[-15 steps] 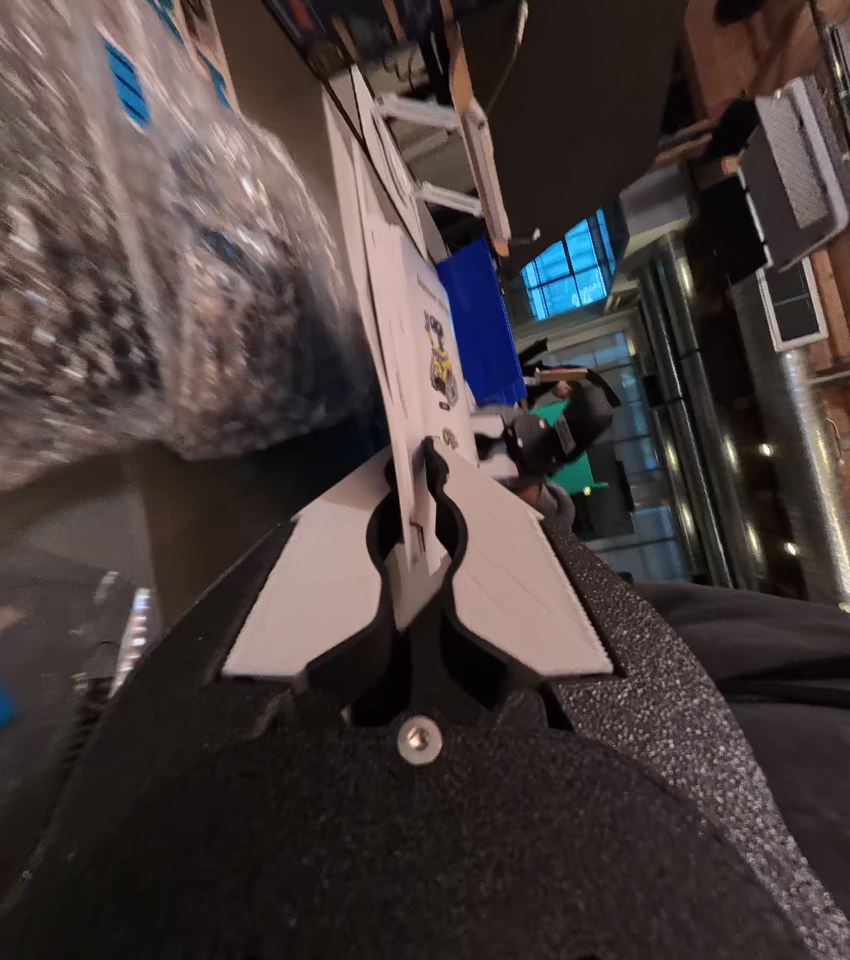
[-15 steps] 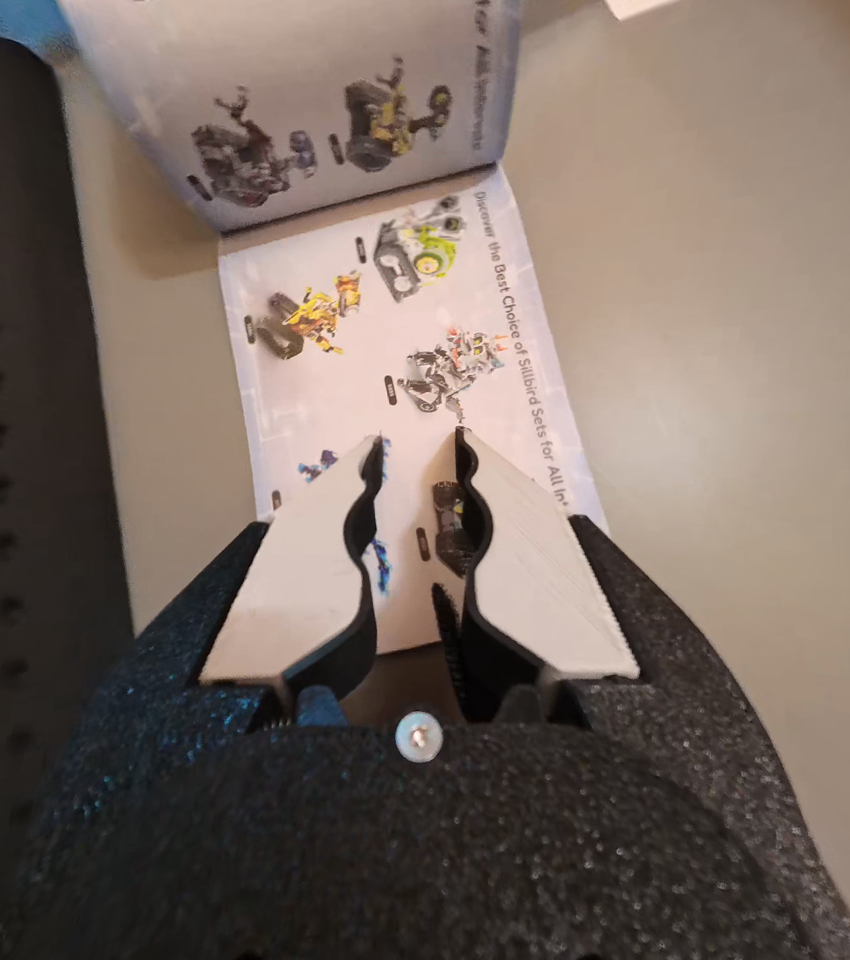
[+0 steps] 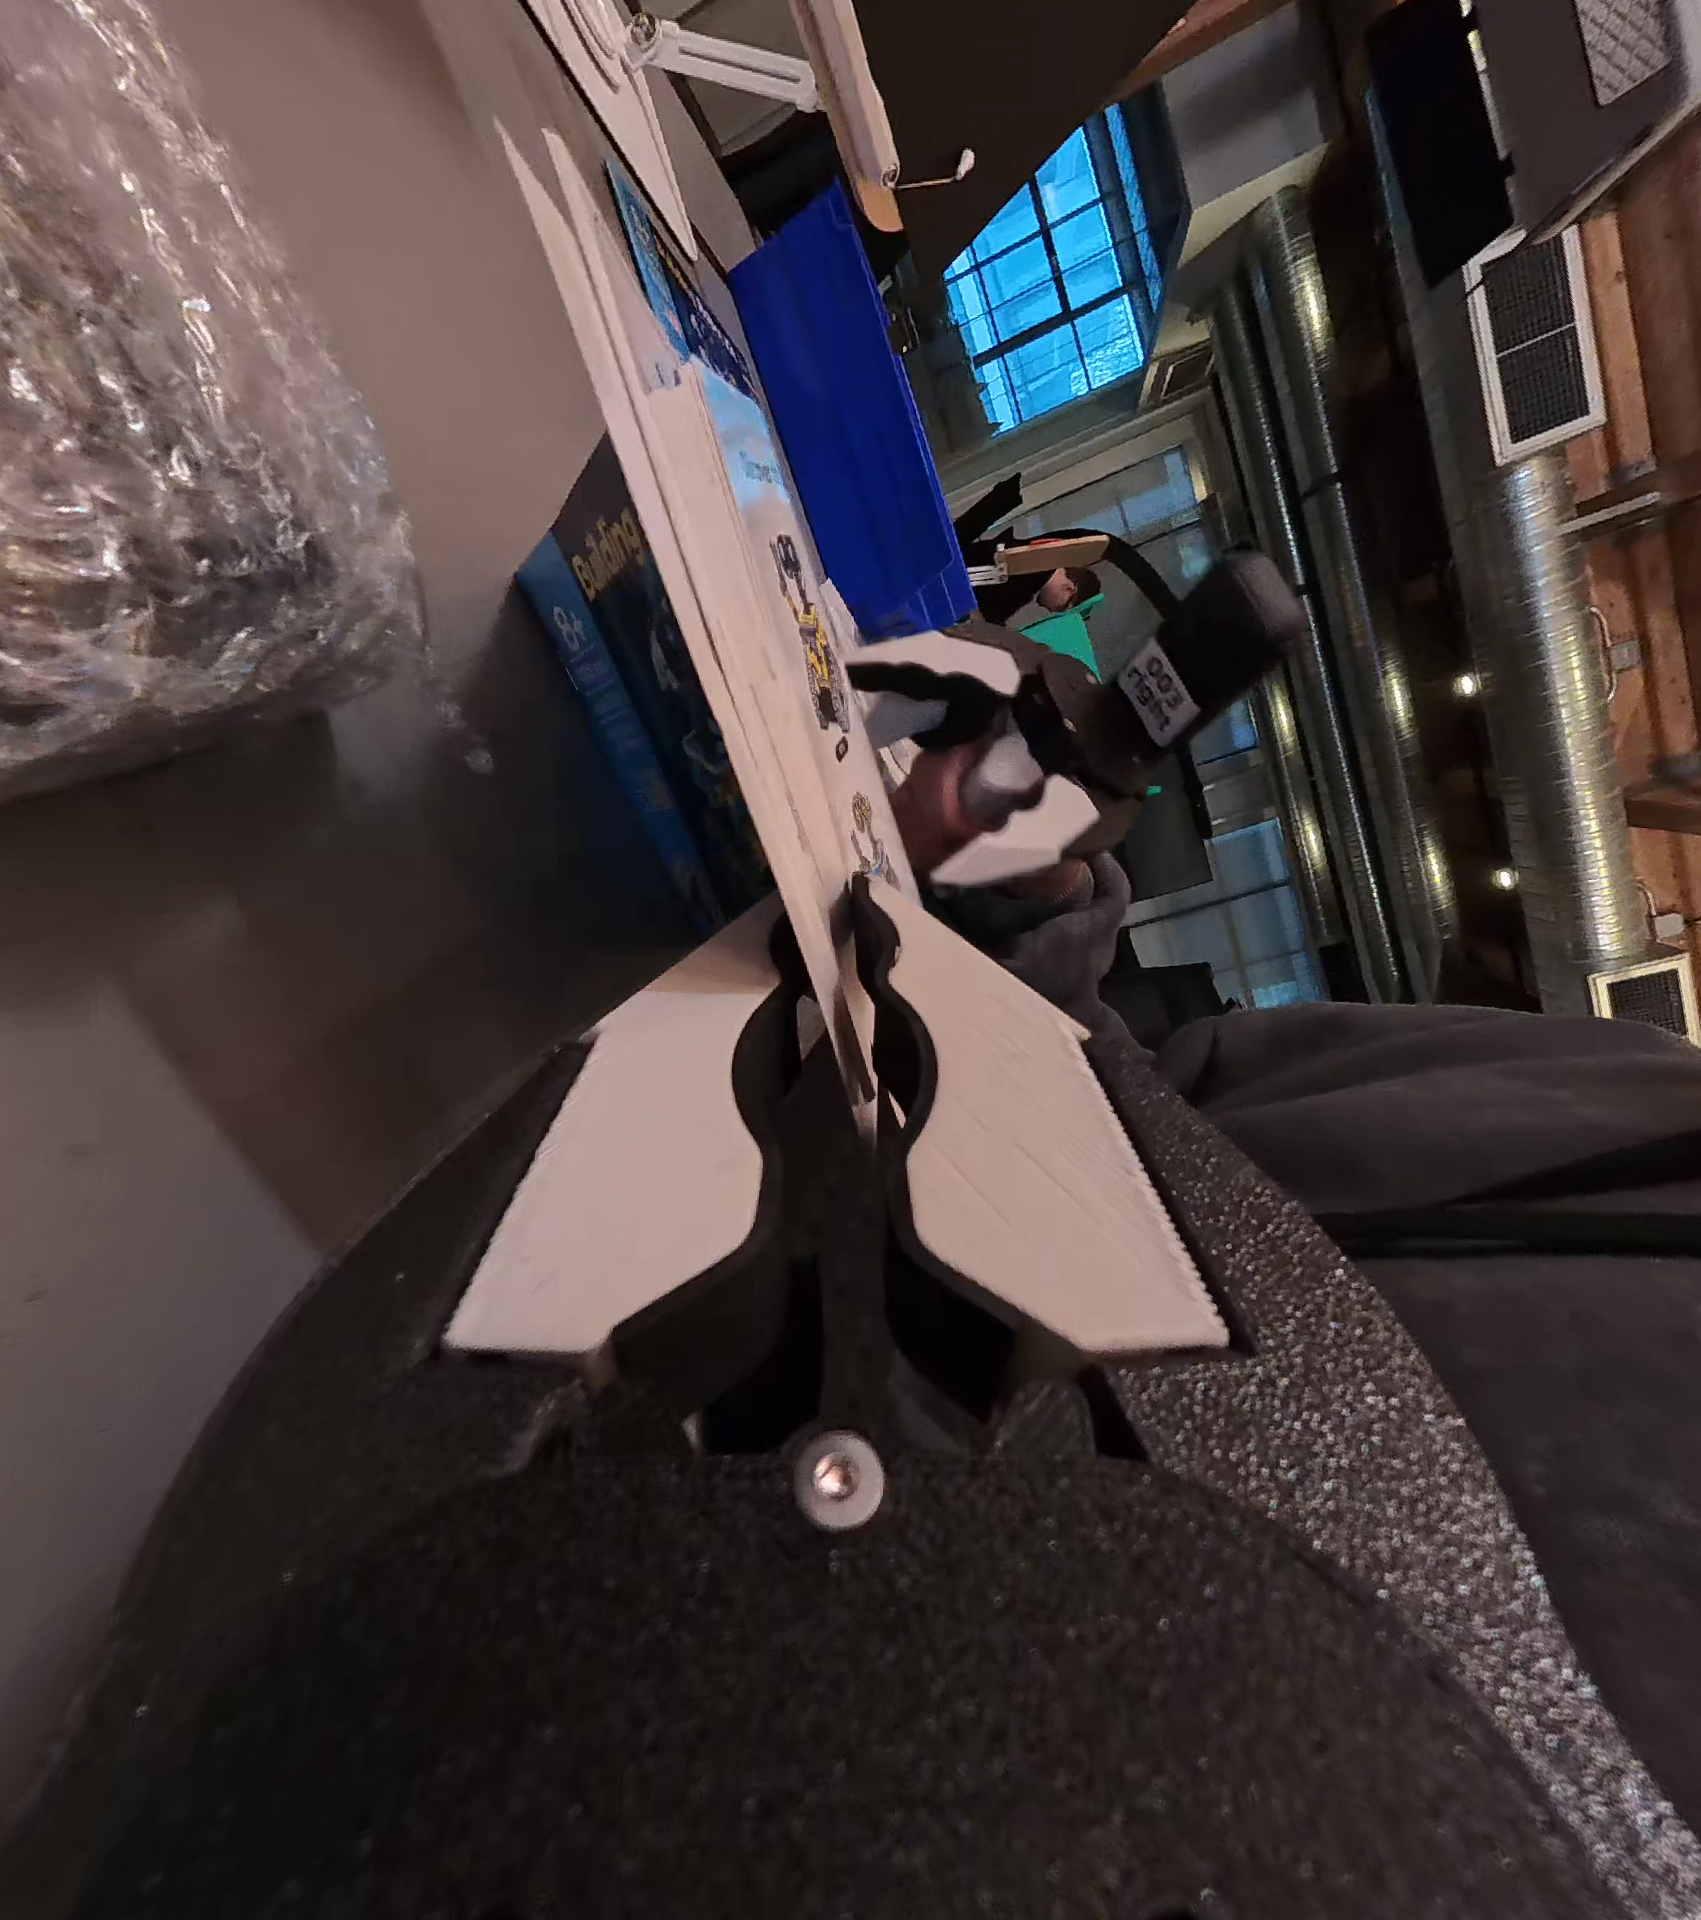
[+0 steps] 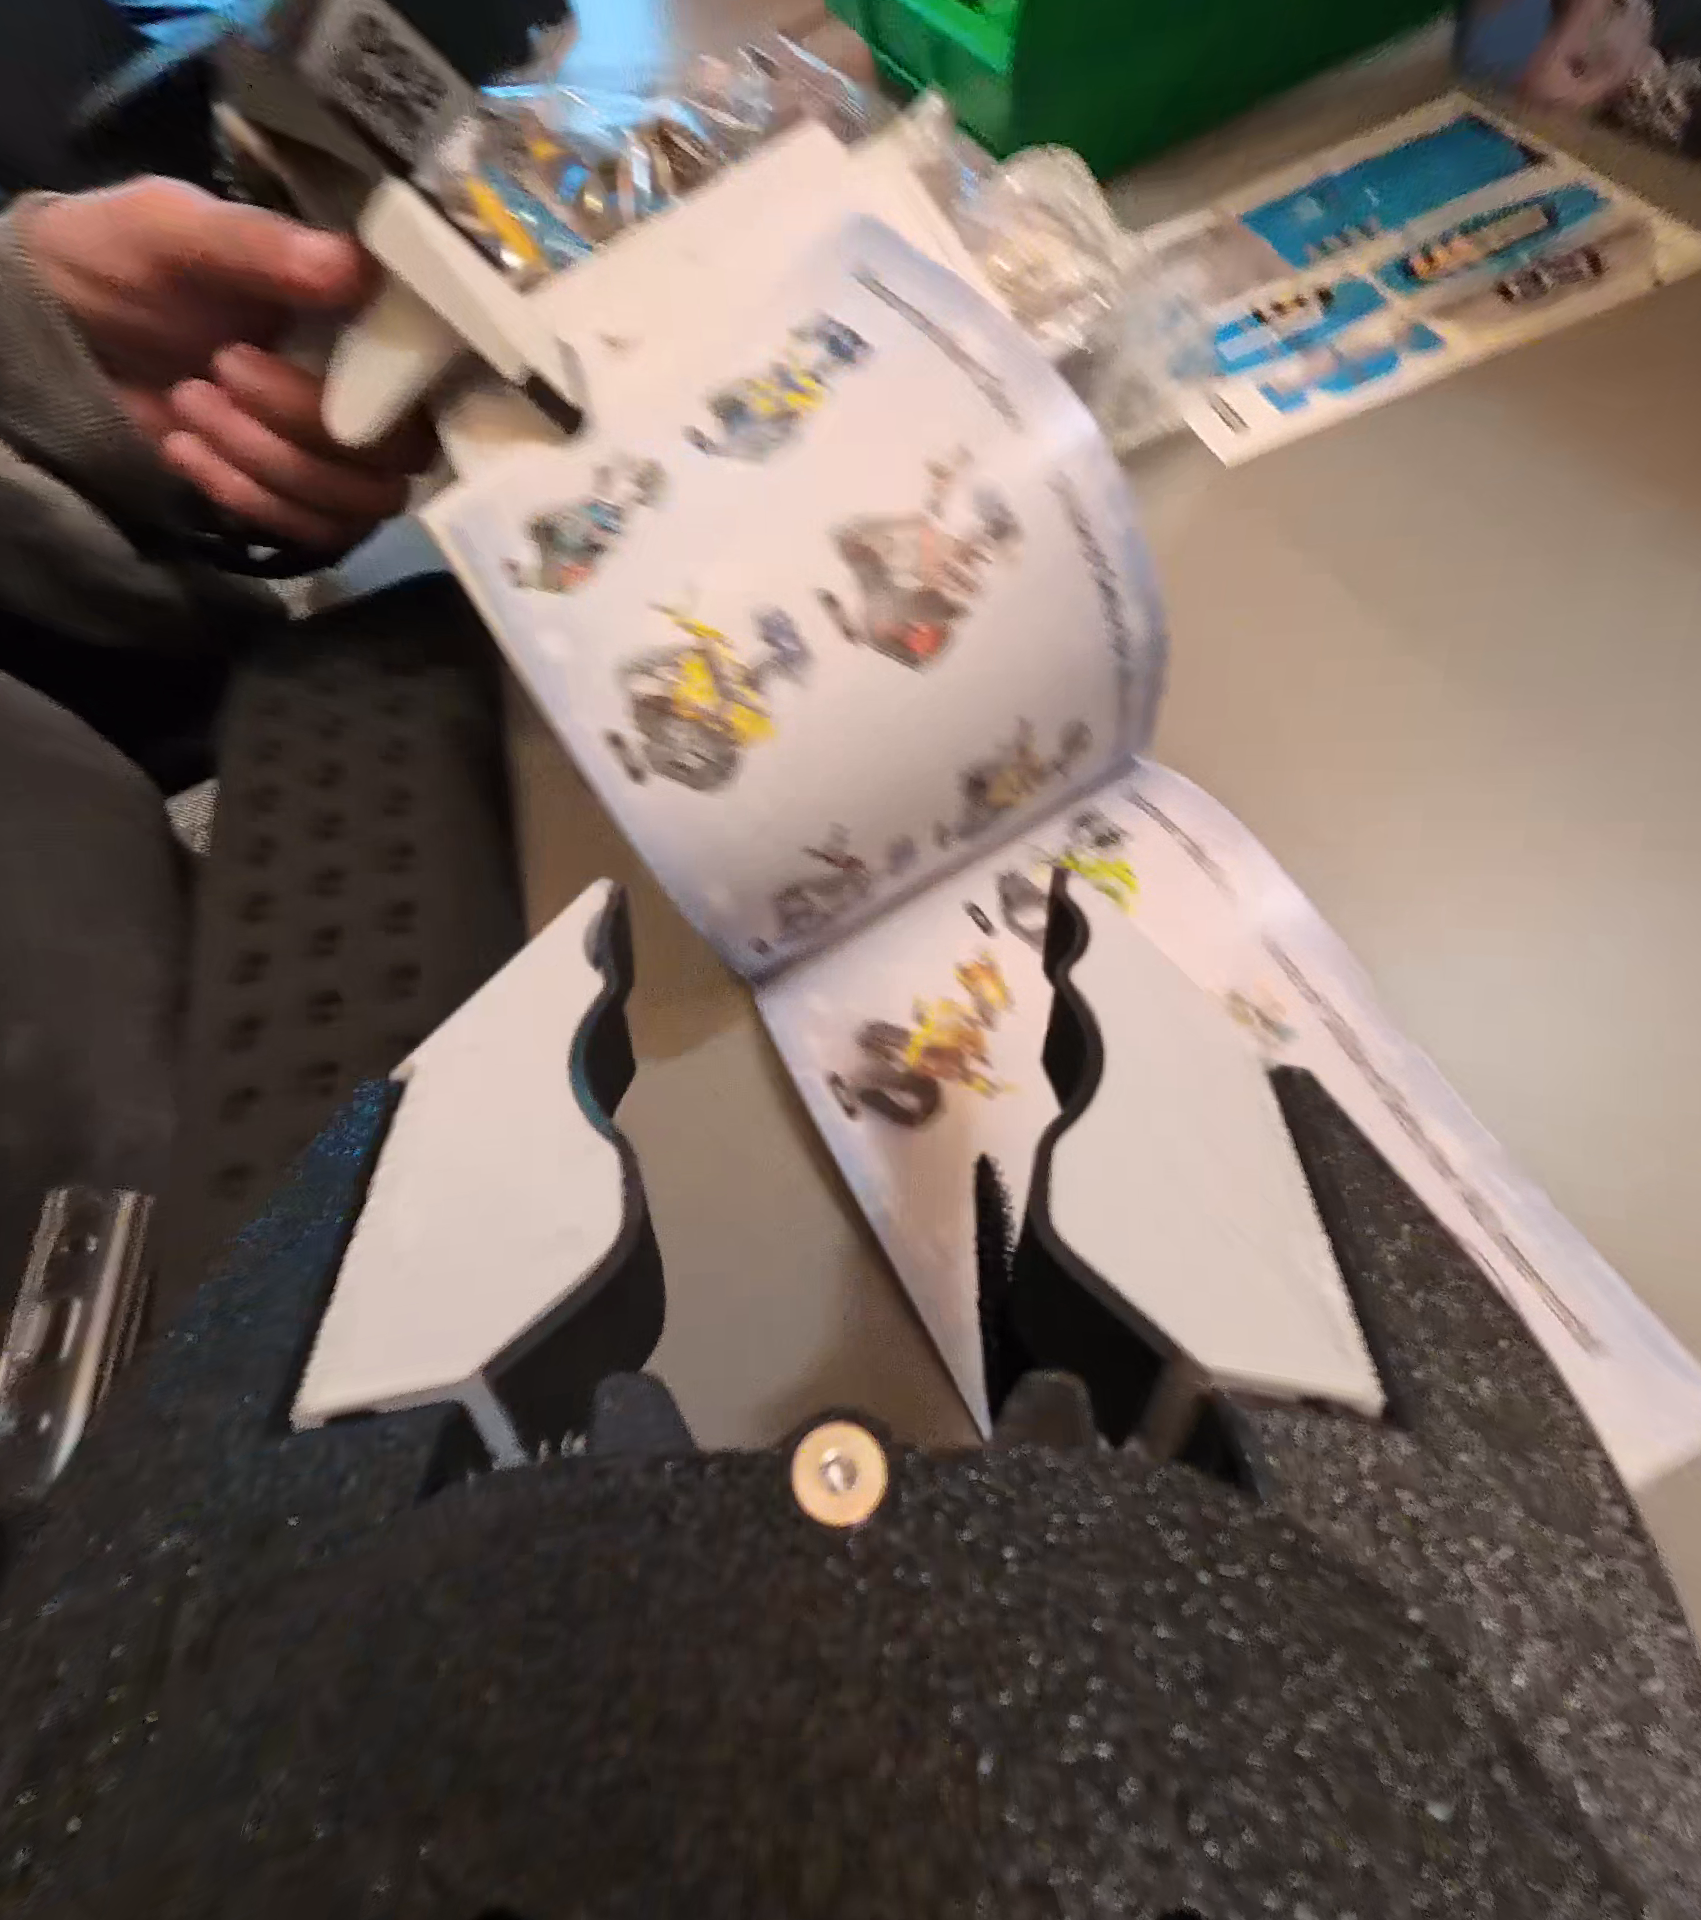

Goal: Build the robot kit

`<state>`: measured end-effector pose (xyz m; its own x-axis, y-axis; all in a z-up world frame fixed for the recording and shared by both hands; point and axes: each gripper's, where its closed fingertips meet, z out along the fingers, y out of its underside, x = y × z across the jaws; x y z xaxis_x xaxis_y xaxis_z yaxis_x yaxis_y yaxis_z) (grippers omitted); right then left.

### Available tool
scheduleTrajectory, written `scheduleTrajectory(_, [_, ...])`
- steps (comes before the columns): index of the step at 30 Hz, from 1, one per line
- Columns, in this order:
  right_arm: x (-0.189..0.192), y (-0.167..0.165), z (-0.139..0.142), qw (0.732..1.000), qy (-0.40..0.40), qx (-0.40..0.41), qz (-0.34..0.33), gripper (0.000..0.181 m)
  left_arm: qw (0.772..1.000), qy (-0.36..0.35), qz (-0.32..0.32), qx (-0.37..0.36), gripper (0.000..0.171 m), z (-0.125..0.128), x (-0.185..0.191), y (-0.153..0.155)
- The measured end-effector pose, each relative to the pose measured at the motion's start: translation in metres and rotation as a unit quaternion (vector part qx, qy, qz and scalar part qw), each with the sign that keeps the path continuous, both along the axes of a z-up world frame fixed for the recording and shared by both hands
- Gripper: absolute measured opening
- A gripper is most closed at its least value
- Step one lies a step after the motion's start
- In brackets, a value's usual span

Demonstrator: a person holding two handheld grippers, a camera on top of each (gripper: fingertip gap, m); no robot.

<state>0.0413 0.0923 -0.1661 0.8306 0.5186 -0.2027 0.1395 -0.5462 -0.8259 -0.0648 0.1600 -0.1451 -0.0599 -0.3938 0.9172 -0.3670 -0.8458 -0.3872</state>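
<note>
The left gripper (image 3: 851, 914) is pinching the booklet's raised page (image 4: 825, 540) so it stands off the table (image 4: 1448, 675), while the right gripper (image 4: 830, 914) is hovering spread wide, empty, above the flat page (image 4: 1189, 1039).

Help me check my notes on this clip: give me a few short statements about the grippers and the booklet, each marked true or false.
1. The left gripper is shut on a page of the booklet. True.
2. The right gripper is clamped on the booklet. False: its jaws stand wide open, above the flat page.
3. The booklet lies closed on the table. False: it is open, one page lifted.
4. A green box sits beyond the booklet. True.
</note>
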Motion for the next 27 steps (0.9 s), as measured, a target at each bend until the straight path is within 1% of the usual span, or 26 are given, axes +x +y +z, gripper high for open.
scheduleTrajectory(3, [-0.033, -0.002, 0.011, 0.998, -0.021, 0.052, 0.03, 0.08, 1.0, 0.0, -0.002, -0.001, 0.005, 0.001, 0.001, 0.0])
scheduleTrajectory(5, [-0.045, -0.001, 0.01, 0.995, -0.046, 0.078, 0.036, 0.079, 1.0, -0.002, -0.004, 0.0, 0.005, 0.002, 0.002, -0.001])
scheduleTrajectory(8, [-0.043, 0.007, 0.009, 0.991, -0.072, 0.117, 0.009, 0.075, 1.0, -0.004, -0.005, 0.002, 0.005, 0.004, 0.002, -0.002])
scheduleTrajectory(9, [-0.04, 0.009, 0.008, 0.989, -0.081, 0.121, 0.0, 0.072, 1.0, -0.004, -0.005, 0.003, 0.005, 0.004, 0.002, -0.001])
scheduleTrajectory(11, [-0.033, 0.014, 0.007, 0.985, -0.106, 0.134, -0.021, 0.059, 1.0, 0.001, -0.004, 0.004, 0.005, 0.002, 0.001, 0.0])
scheduleTrajectory(12, [-0.035, 0.014, 0.007, 0.984, -0.112, 0.139, -0.014, 0.056, 1.0, 0.005, -0.002, 0.006, 0.005, 0.0, 0.0, 0.001])
scheduleTrajectory(13, [-0.038, 0.014, 0.006, 0.983, -0.116, 0.141, -0.009, 0.051, 1.0, 0.01, 0.0, 0.009, 0.005, -0.002, 0.0, 0.002])
scheduleTrajectory(14, [-0.041, 0.015, 0.004, 0.983, -0.121, 0.14, -0.007, 0.051, 1.0, 0.015, 0.001, 0.012, 0.006, -0.004, -0.001, 0.003])
scheduleTrajectory(16, [-0.049, 0.014, -0.004, 0.984, -0.126, 0.127, 0.006, 0.058, 1.0, 0.02, 0.004, 0.017, 0.007, -0.006, -0.003, 0.004])
scheduleTrajectory(17, [-0.05, 0.016, -0.005, 0.982, -0.135, 0.13, 0.0, 0.057, 1.0, 0.022, 0.006, 0.019, 0.008, -0.006, -0.003, 0.005])
scheduleTrajectory(19, [-0.051, 0.019, -0.003, 0.979, -0.147, 0.139, -0.01, 0.051, 1.0, 0.018, 0.008, 0.015, 0.011, -0.005, -0.004, 0.006])
scheduleTrajectory(21, [-0.05, 0.022, -0.002, 0.979, -0.147, 0.14, -0.02, 0.04, 1.0, 0.01, 0.007, 0.01, 0.011, -0.002, -0.003, 0.005])
scheduleTrajectory(24, [-0.052, 0.022, -0.005, 0.979, -0.151, 0.138, -0.014, 0.038, 1.0, 0.0, 0.004, 0.014, 0.013, 0.002, -0.002, 0.003])
scheduleTrajectory(27, [-0.052, 0.021, -0.005, 0.978, -0.155, 0.14, -0.011, 0.031, 1.0, -0.006, 0.003, 0.014, 0.015, 0.005, -0.003, 0.003])
